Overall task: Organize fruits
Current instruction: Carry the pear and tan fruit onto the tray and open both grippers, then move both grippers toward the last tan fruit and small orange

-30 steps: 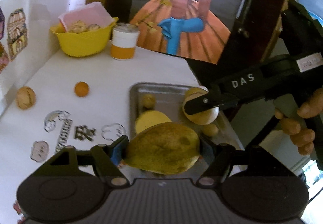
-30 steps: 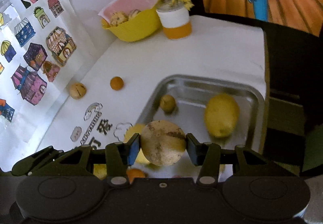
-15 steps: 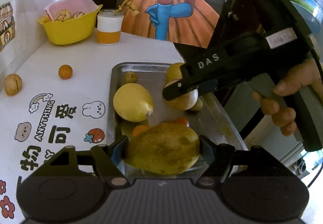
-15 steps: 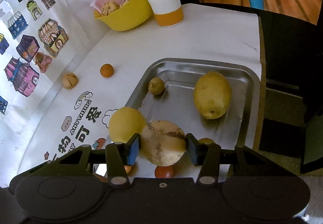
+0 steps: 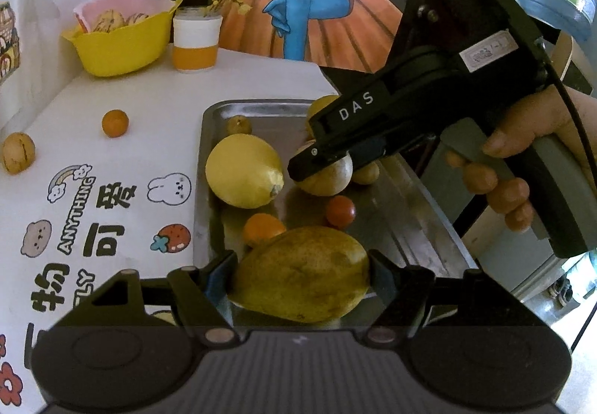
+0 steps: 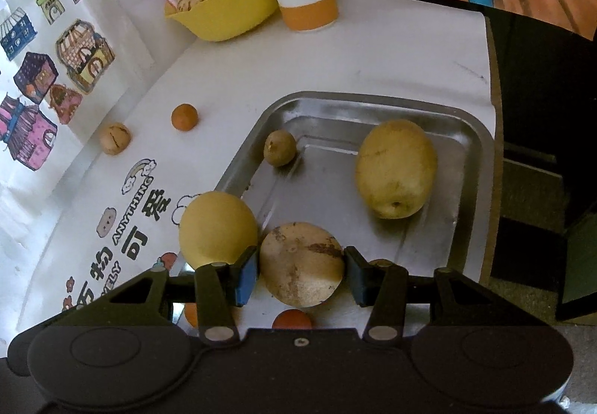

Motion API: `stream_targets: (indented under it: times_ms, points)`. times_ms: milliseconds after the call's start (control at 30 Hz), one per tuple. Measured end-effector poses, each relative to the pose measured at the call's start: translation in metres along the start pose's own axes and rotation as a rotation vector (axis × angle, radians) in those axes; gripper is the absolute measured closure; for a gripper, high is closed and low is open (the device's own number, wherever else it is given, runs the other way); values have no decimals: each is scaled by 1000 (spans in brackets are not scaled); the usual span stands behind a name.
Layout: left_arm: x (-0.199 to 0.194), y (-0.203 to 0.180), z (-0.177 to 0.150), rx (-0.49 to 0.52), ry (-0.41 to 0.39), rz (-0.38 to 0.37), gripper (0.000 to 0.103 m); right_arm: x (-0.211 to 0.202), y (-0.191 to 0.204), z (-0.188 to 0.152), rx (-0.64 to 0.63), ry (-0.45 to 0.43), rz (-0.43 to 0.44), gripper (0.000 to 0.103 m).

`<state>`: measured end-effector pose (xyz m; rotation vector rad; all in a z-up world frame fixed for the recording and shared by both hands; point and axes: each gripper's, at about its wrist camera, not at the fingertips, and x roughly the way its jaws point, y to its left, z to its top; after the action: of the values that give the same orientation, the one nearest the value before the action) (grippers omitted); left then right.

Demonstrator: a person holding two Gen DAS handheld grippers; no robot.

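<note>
The white surface (image 6: 391, 52) has a steel tray (image 6: 373, 102) sitting at its near right corner. Left tool (image 5: 302, 274) is pinching a big yellow-green pear (image 5: 302, 274) between both fingers, long axis lying sideways across the gap, hanging over the tray's near end. Right tool (image 6: 301, 264) is opened a little around a round tan speckled fruit (image 6: 301, 264): the right pad sits just off it, and I can't tell if the left pad touches. That fruit is low over the tray. In the tray: a lemon (image 5: 244, 171) with its nub pointing right, a yellow pear (image 6: 395, 168) with its long axis running front to back, a small brown fruit (image 6: 280, 148), and a cherry tomato (image 5: 340, 211).
</note>
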<state>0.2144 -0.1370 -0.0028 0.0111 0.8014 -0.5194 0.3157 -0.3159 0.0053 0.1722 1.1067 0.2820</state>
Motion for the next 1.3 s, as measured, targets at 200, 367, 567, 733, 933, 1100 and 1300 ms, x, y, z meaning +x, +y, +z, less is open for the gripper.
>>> stream_targets:
  times_ms: [200,367,567,733,933,1100,1300]
  points:
    - [4,4,-1,-11,20,1,25,5,3,0,-11,11,-4,52]
    - [4,5,-1,-15,24,-4,25,6,4,-1,-24,20,-10,52]
    - [5,4,0,-4,35,-2,24,6,7,-2,-39,21,-18,51]
    - [-1,1,1,19,16,13,17,-1,11,-3,-59,12,-25,41]
    - [-18,-3,2,29,-19,9,10,-24,16,-7,-69,-19,-23,30]
    - [-41,-1,-4,12,-58,17,4,-54,22,-15,-101,-58,-28,22]
    - [-66,9,-16,-28,-101,30,1,-89,33,-40,-164,-90,-48,9]
